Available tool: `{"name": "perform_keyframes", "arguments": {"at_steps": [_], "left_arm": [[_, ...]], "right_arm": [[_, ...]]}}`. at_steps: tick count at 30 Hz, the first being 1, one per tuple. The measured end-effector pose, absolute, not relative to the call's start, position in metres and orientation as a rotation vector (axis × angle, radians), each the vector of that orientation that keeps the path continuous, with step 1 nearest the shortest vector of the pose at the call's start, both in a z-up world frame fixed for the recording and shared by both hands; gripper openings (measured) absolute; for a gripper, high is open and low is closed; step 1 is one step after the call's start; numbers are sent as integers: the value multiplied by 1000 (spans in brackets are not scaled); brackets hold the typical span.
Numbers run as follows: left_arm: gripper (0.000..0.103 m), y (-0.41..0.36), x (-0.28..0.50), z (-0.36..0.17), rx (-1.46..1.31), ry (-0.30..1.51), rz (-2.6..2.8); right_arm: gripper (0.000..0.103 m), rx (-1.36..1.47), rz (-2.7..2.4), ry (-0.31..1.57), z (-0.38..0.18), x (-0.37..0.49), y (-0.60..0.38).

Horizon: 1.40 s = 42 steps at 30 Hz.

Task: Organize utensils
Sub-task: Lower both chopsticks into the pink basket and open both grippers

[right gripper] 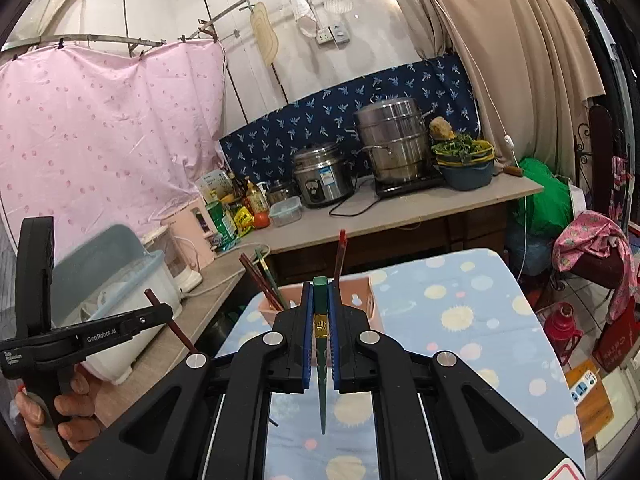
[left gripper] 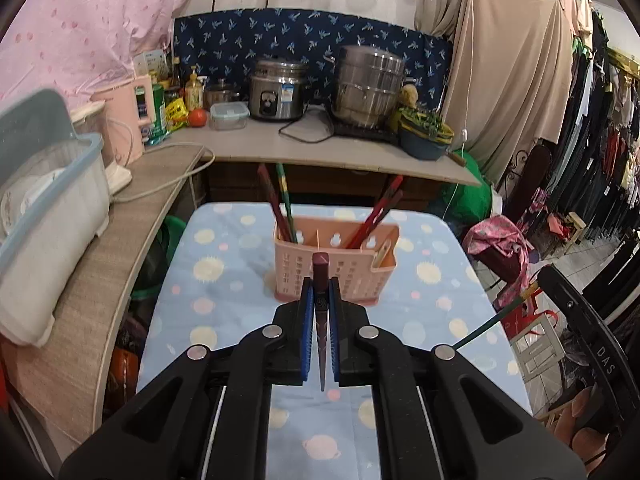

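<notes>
In the left wrist view my left gripper (left gripper: 320,285) is shut on a dark maroon chopstick (left gripper: 321,320), held above the blue dotted tablecloth (left gripper: 216,280). Just beyond its tips stands a pink slotted utensil basket (left gripper: 340,270), with red and green chopsticks (left gripper: 280,204) leaning in its left part and red ones (left gripper: 380,210) in its right. In the right wrist view my right gripper (right gripper: 320,287) is shut on a green chopstick (right gripper: 321,360), and the basket (right gripper: 362,300) is partly hidden behind it. The left gripper (right gripper: 100,332) shows at lower left, held by a hand (right gripper: 64,412).
A curved wooden counter on the left carries a white dish bin (left gripper: 48,216) and a pink kettle (left gripper: 128,120). The back counter holds a rice cooker (left gripper: 276,92), a steel steamer pot (left gripper: 368,84) and a bowl of greens (left gripper: 426,132). Clothes racks (left gripper: 600,152) line the right.
</notes>
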<state>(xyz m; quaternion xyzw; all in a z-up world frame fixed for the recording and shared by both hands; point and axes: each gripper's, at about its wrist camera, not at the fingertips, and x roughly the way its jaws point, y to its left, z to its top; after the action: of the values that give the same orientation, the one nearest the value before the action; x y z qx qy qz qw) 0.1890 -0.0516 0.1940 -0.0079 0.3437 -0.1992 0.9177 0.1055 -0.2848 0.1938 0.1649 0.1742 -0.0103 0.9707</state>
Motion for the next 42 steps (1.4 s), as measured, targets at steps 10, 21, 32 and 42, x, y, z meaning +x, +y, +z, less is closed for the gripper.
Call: {"name": "perform_keyframes", "arguments": {"at_steps": [10,21,32,42], "left_arm": [[7,-79,238,263,-30,594,-414],[7,-107,294,275,-19,562,-399],[7,-119,326,238,-8,633,-390],[7,-122,341,216,-4,672,-382]], "right_arm": [[7,331,-28,244,258,174,-296],[7,317,-37,297,250,238,-303],[7,304,-39,397,205,277,-299],[7,289,-37,477,178,298,-292]]}}
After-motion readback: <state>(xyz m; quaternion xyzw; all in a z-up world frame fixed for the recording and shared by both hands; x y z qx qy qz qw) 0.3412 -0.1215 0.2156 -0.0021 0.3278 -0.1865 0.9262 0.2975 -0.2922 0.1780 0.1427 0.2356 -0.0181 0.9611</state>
